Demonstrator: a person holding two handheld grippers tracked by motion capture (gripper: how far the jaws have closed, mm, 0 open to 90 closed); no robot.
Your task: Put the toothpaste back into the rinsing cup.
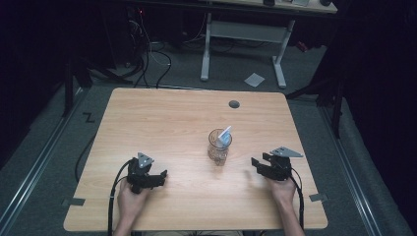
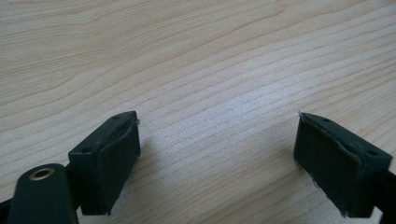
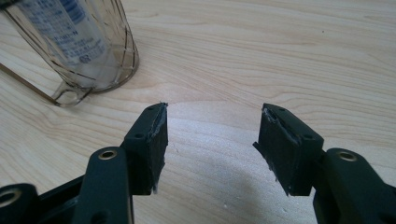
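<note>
In the high view the left claw [image 1: 158, 178] sits at lower left on the counter [image 1: 162, 123], jaws spread wide with bare wood between them. Just right of centre stands a clear glass [image 1: 219, 146] holding a white and blue tube [image 1: 224, 135]. At lower right, the right claw [image 1: 255, 164] gapes empty, near the glass but apart.

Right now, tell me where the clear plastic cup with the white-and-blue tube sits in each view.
High view: clear plastic cup at table centre, between the grippers.
Left gripper view: bare tabletop, no cup.
Right gripper view: cup top left, beyond the jaws.
Shared landmark: light wood-grain table.
</note>
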